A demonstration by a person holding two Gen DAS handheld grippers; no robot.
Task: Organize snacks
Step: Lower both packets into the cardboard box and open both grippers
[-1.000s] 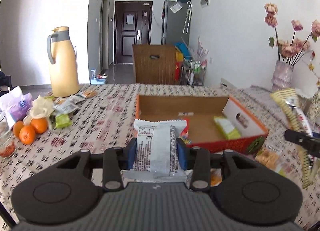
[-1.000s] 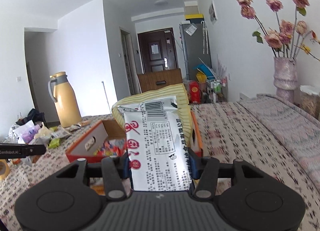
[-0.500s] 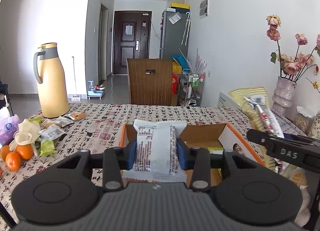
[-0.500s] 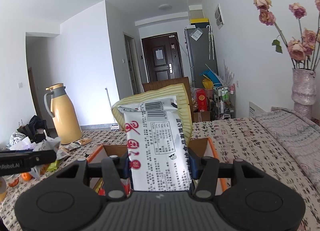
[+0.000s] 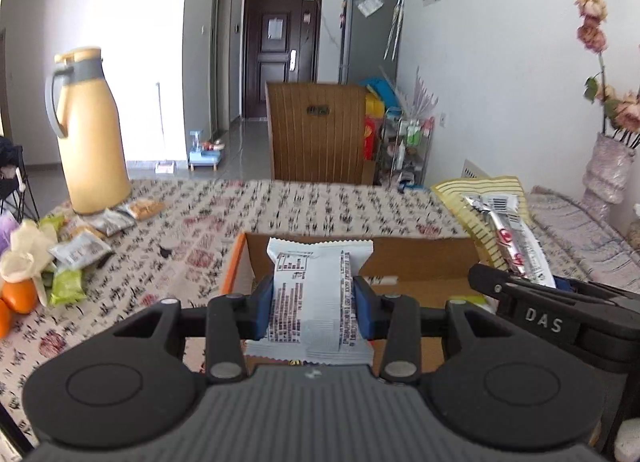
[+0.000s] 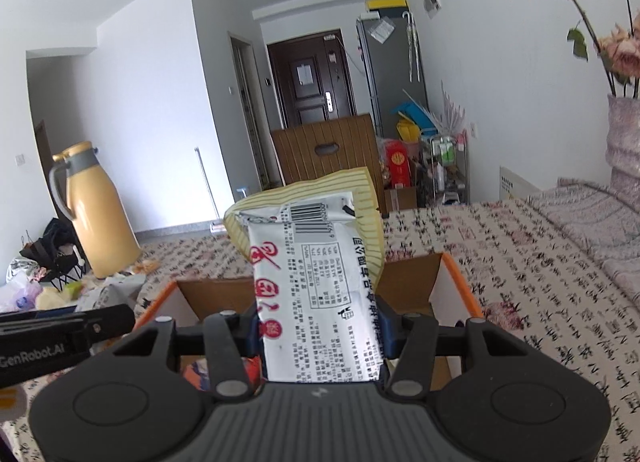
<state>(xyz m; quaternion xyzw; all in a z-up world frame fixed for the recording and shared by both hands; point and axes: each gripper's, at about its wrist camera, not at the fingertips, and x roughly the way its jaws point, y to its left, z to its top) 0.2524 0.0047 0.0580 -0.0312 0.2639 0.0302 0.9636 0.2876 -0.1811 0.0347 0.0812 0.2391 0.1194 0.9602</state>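
Observation:
My left gripper (image 5: pixel 314 308) is shut on a pale grey-blue snack packet (image 5: pixel 316 294) and holds it above the open orange cardboard box (image 5: pixel 416 258). My right gripper (image 6: pixel 318 326) is shut on a white snack packet with red characters (image 6: pixel 316 286) and a yellow striped packet (image 6: pixel 366 214) behind it, also over the box (image 6: pixel 448 282). The right gripper with its packets (image 5: pixel 516 246) shows at the right of the left wrist view. The left gripper's side (image 6: pixel 60 330) shows at the left of the right wrist view.
A yellow thermos jug (image 5: pixel 90 134) stands at the table's far left with loose snack packets (image 5: pixel 80 250) and oranges (image 5: pixel 18 296) near it. A flower vase (image 5: pixel 608 170) stands at the right. A wooden chair back (image 5: pixel 318 134) is behind the table.
Both grippers have moved over the box with their packets, and both views have tilted up. The right gripper has come closer beside the left one.

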